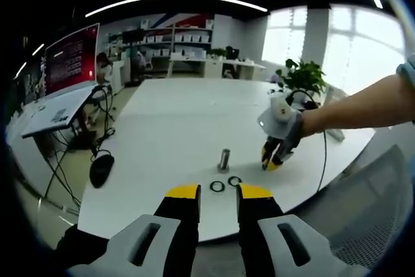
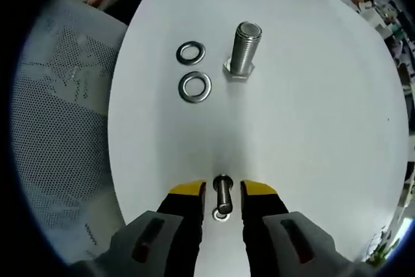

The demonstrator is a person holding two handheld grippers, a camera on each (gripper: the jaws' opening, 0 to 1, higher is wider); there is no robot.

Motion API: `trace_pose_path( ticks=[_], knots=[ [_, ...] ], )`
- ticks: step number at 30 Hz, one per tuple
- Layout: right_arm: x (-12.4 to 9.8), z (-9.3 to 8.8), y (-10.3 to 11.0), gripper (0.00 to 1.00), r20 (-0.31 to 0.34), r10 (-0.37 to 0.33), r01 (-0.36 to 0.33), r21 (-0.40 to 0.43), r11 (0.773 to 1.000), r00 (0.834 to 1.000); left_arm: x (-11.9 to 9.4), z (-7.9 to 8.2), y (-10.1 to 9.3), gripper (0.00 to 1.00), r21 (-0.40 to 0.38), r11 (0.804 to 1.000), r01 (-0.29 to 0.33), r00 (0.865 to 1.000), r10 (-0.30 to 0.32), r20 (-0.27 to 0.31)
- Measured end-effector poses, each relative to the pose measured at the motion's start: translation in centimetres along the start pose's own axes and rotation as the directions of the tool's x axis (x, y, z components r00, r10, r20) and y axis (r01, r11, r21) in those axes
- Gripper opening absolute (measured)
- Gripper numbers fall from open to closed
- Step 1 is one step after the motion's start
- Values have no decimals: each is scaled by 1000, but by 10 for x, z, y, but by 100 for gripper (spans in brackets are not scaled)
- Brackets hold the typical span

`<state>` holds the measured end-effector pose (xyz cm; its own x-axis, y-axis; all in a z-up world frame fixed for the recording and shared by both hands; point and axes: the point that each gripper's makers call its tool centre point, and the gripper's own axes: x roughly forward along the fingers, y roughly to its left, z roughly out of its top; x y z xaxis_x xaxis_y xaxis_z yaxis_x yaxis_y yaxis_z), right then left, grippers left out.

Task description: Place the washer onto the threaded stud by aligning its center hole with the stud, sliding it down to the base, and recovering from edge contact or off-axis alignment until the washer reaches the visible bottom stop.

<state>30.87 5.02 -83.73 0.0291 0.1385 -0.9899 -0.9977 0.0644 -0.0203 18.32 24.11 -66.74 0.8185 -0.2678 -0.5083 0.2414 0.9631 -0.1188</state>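
Right hand-held gripper (image 2: 223,194) is low over the bench (image 2: 311,128), jaws narrow, with a small bolt-like piece (image 2: 222,200) and a washer at its foot (image 2: 222,214) sitting between them. Can't tell if the pads actually clamp it or just straddle it. My read: a second, smaller stud, and this gripper is steadying or lining up on it.

Main threaded stud (image 2: 244,48) stands upright on its hex base further out, bare, with no washer on it yet. Two loose washers lie flat just beside it: the nearer one (image 2: 194,87) and a darker one (image 2: 190,52), close together, neither touching the stud. They're staged within easy reach, so the pick is short.

Left hand-held gripper (image 1: 216,192) hangs at the bench edge, jaws parted a little and nothing between them, pointed at the same washers (image 1: 217,186) and stud (image 1: 224,159). The right hand-held gripper (image 1: 272,160) shows beyond it, tips down at the bench, on the person's arm (image 1: 363,108).

No containers on the bench; parts sit straight on the white top. A mesh chair (image 2: 58,134) is pushed up to the rim.
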Motion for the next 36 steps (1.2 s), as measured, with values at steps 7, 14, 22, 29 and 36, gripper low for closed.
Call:
trace_pose_path(
  ticks=[7,14,22,29,36],
  knots=[
    [-5,-9,0,26,18,-2,2,33,999,1000,0,0,0,20,1,1000,0,1000,0,3],
    [-9,-23,-1,25,51,-4,-1,111,994,999,0,1,0,19,-1,1000,-2,1000,2,6],
    [-5,-34,1,25,47,-1,-5,119,993,999,0,1,0,19,-1,1000,-2,1000,2,6],
    [1,-43,0,24,30,-2,-2,130,992,1000,0,1,0,19,-1,1000,-2,1000,2,5],
    [1,-42,-1,21,24,-13,10,132,991,1000,0,1,1,19,-3,1000,-5,1000,5,8]
  ],
)
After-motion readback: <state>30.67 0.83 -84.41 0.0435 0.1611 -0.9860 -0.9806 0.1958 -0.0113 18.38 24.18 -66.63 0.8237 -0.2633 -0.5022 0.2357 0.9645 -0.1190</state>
